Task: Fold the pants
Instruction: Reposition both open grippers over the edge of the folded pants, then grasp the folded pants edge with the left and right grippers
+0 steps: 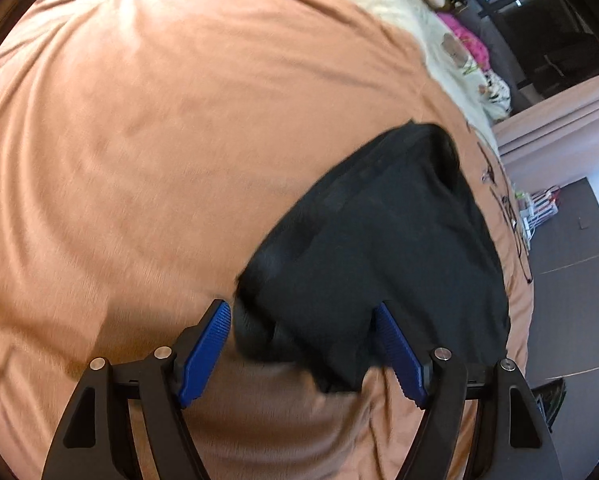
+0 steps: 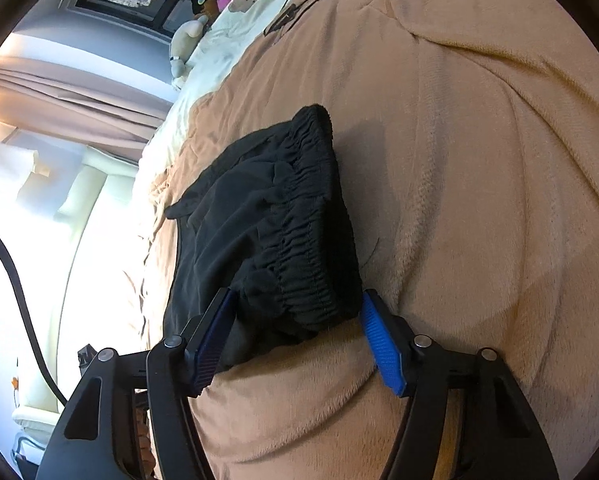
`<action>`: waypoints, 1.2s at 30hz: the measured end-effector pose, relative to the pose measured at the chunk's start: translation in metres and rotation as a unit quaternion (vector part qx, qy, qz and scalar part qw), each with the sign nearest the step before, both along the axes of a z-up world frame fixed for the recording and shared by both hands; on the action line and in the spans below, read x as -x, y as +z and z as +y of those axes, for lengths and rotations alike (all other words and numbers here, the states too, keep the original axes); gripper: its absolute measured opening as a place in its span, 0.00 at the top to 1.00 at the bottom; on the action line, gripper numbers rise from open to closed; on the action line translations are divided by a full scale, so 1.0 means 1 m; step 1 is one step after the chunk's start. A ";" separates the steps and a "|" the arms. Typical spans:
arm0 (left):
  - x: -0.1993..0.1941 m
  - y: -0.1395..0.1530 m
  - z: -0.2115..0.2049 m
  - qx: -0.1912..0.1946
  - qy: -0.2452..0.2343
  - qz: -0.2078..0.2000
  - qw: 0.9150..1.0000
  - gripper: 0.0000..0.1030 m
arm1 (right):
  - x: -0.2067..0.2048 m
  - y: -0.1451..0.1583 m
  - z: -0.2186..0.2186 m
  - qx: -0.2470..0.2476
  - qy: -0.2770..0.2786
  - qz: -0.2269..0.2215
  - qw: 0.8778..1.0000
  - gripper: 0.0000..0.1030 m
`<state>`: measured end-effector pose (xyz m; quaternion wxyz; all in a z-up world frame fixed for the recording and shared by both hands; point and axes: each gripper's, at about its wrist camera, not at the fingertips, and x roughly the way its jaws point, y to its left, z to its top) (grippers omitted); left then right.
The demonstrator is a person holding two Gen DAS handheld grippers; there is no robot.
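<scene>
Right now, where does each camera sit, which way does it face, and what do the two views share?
Left wrist: on the left tongs, looking steeply down at the orange blanket; blue pads straddle an edge of the folded black pants.
Right wrist: on the right tongs, looking more shallowly along the bed; its pads flank the pants' elastic waistband; curtains at left.
Shared: pants, blanket, cream patterned bedding, plush toys. No hand shows.
</scene>
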<state>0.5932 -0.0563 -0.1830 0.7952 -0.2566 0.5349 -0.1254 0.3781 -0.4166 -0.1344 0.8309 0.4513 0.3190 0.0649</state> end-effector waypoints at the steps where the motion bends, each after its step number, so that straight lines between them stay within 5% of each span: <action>1: -0.001 -0.002 0.003 0.011 0.009 -0.004 1.000 0.26 | 0.000 0.000 0.000 0.002 -0.003 -0.004 1.000 0.39; 14: 0.021 -0.009 0.018 0.070 0.037 -0.006 0.997 0.50 | 0.002 -0.007 0.002 0.000 -0.014 -0.018 1.000 0.47; 17: 0.015 -0.009 0.017 0.062 0.043 -0.004 0.997 0.86 | 0.001 -0.007 0.004 0.008 -0.012 -0.019 1.000 0.56; 19: 0.015 -0.006 0.017 0.058 0.048 -0.012 0.997 0.94 | 0.001 -0.006 0.002 0.011 -0.009 -0.021 1.000 0.67; 27: 0.027 0.029 0.017 0.041 0.043 -0.052 0.997 0.96 | 0.007 0.009 0.004 0.027 0.008 -0.044 0.999 0.83; 36: 0.062 0.062 0.040 0.045 0.045 -0.067 0.996 0.96 | 0.025 0.019 0.020 0.038 0.036 -0.048 0.997 0.85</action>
